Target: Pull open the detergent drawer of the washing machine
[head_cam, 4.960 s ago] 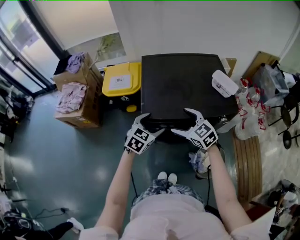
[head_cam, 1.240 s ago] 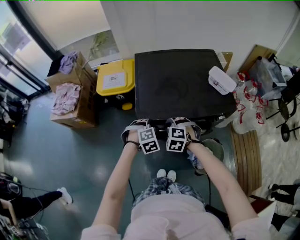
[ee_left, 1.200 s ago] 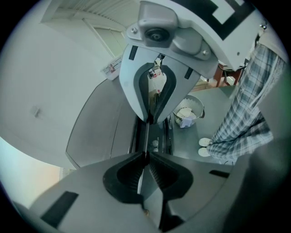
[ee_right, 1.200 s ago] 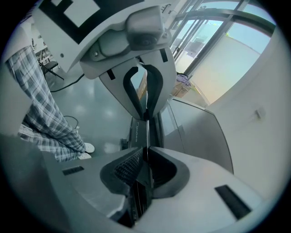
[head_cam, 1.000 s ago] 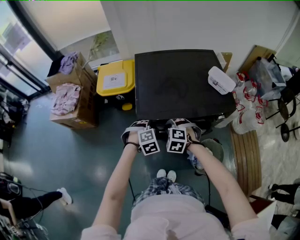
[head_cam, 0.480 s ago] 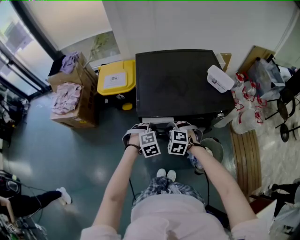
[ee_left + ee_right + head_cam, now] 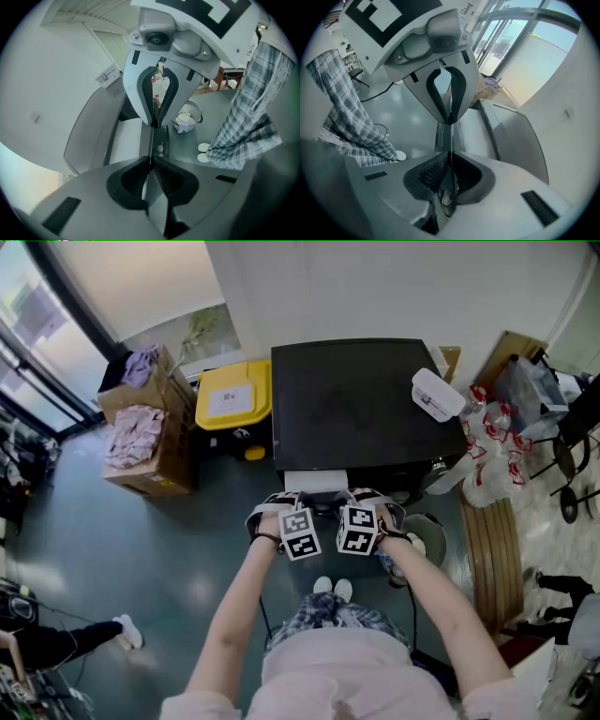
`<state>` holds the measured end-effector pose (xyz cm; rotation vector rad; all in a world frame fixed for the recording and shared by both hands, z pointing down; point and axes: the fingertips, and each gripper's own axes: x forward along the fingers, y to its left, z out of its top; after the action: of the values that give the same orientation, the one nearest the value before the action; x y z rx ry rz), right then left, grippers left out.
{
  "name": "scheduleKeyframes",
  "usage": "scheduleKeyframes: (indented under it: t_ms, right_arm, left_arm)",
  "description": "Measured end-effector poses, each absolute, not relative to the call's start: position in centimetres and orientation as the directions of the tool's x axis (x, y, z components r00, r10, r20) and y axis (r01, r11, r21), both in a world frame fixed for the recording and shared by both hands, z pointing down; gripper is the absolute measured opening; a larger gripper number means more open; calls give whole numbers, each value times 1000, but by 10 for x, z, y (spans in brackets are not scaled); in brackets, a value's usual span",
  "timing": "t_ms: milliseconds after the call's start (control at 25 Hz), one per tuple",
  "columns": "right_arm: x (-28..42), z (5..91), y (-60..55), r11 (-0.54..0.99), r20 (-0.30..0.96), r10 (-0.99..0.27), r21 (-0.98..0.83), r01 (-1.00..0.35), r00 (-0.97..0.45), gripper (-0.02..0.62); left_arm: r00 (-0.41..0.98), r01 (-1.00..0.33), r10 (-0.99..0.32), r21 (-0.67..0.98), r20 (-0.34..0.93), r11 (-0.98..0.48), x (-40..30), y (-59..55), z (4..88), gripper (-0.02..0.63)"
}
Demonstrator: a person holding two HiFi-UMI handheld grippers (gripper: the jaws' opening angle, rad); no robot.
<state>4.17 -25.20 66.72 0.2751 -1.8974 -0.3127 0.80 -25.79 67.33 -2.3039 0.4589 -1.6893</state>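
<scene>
At the front edge of the washing machine (image 7: 361, 404), the detergent drawer (image 7: 315, 481) juts partway out — left gripper (image 7: 152, 123) and right gripper (image 7: 450, 123) both clamped on its front. Best pulled level and evenly, straight away from the machine — no twisting.

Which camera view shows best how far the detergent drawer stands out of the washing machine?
The head view: from above, the detergent drawer shows as a pale slab sticking out of the dark washing machine. The left gripper view and the right gripper view show only a foreshortened strip of its top, not its full outline.
</scene>
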Motion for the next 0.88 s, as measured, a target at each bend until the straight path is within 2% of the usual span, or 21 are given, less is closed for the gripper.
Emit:
scheduleKeyframes:
  t_ms: [880]
  right_arm:
    - [46,669,-201,953,884,-292,303,-29,-365,55]
  left_arm:
    - [277,-96,-382,-370,882,-924,13,-208,675,61]
